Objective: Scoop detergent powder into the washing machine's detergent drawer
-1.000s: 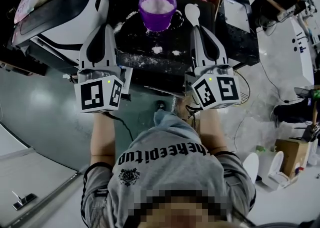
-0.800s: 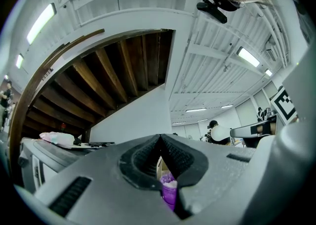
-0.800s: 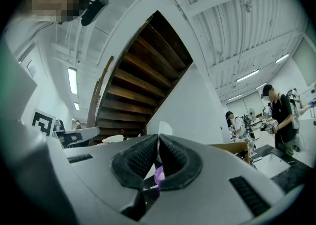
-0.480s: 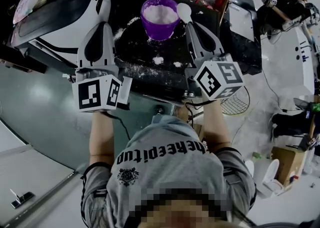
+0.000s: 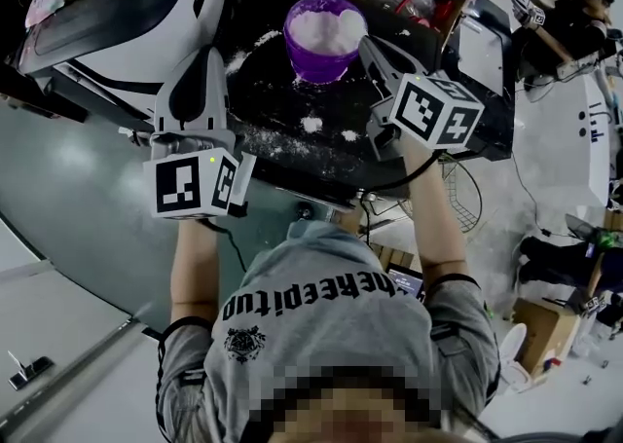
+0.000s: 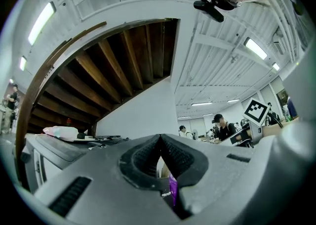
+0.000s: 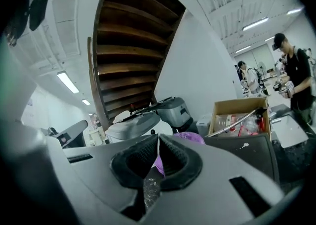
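Observation:
A purple cup [image 5: 326,37] full of white detergent powder stands on a black table top [image 5: 282,100]. My right gripper [image 5: 368,45] reaches the cup's right rim, tilted to the left. It is shut on a spoon handle [image 7: 148,189], which shows between the jaws in the right gripper view, with the cup [image 7: 190,137] just ahead. The spoon's bowl is hidden in the head view. My left gripper [image 5: 201,54] lies at the table's left edge, shut with nothing in it. The white and black washing machine [image 5: 117,13] stands to its left.
Spilled powder [image 5: 311,125] is scattered on the table top in front of the cup. A cardboard box [image 7: 242,117] with a metal rod in it sits behind the cup to the right. People work at desks [image 5: 555,3] at far right.
My right gripper has swung forward and left to the cup's rim, and the white spoon bowl that showed beside the cup has gone out of sight. The left gripper has not moved.

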`<move>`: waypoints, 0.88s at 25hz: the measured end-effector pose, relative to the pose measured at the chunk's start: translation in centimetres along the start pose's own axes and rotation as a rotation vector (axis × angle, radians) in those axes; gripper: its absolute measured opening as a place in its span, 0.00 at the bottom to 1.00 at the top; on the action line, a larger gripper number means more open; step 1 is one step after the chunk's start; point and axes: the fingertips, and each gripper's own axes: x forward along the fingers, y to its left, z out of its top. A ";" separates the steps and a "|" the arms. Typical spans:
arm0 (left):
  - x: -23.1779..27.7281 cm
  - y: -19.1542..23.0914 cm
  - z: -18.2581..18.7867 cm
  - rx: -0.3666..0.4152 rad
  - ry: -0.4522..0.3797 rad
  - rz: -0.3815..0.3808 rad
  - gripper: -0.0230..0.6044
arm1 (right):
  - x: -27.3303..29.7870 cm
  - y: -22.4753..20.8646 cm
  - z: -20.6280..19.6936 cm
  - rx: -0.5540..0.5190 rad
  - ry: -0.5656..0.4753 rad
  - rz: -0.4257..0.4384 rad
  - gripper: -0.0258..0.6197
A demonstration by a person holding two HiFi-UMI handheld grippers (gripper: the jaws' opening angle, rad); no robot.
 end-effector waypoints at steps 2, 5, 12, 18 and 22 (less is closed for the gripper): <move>0.3 0.2 -0.4 -0.002 0.006 0.007 0.04 | 1.2 -0.3 -0.5 0.003 0.049 0.027 0.05; 0.9 0.4 -0.8 -0.003 0.015 0.013 0.04 | 3.0 -0.5 -1.0 0.023 0.108 0.071 0.05; 2.3 0.4 -1.7 -0.007 0.024 0.013 0.04 | 6.9 -2.2 -2.1 0.080 0.269 0.083 0.05; 3.7 0.1 -2.3 -0.007 0.029 0.013 0.04 | 9.8 -3.3 -2.9 0.030 0.418 0.113 0.05; 4.3 0.0 -2.8 -0.013 0.038 0.013 0.04 | 11.6 -3.7 -3.7 0.002 0.521 0.122 0.05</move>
